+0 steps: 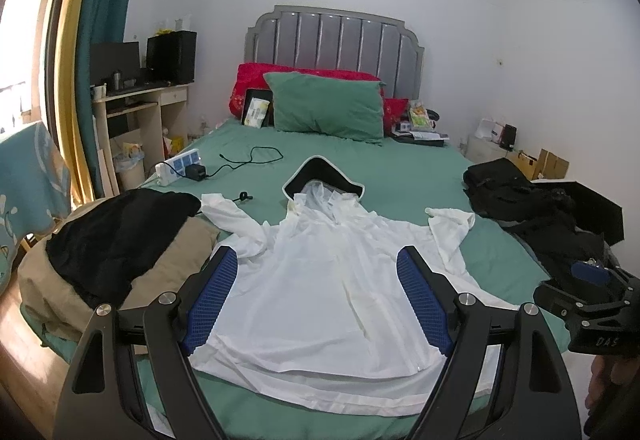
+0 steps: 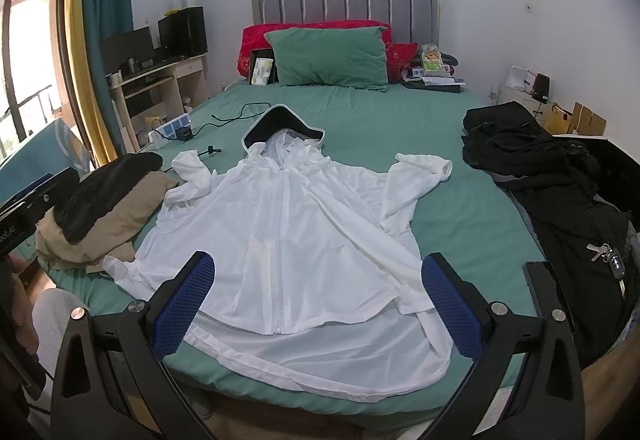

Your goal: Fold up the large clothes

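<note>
A thin white hooded jacket (image 1: 320, 280) (image 2: 296, 240) lies spread front up on the green bed sheet (image 1: 360, 160) (image 2: 460, 232), zip closed, hood with a dark lining toward the headboard. Both sleeves are bent upward beside the body. My left gripper (image 1: 318, 260) hovers open above the jacket's lower half, blue pads wide apart, nothing between them. My right gripper (image 2: 318, 268) is open too, over the jacket's hem near the foot of the bed. The right gripper's body (image 1: 588, 304) shows at the right edge of the left wrist view.
A tan and black pile of clothes (image 1: 108, 256) (image 2: 108, 200) sits left of the jacket. Black clothes and a bag with keys (image 2: 560, 192) lie on the right. A power strip with a cable (image 1: 180, 166), green pillow (image 2: 328, 56), and a desk (image 1: 136, 108) stand beyond.
</note>
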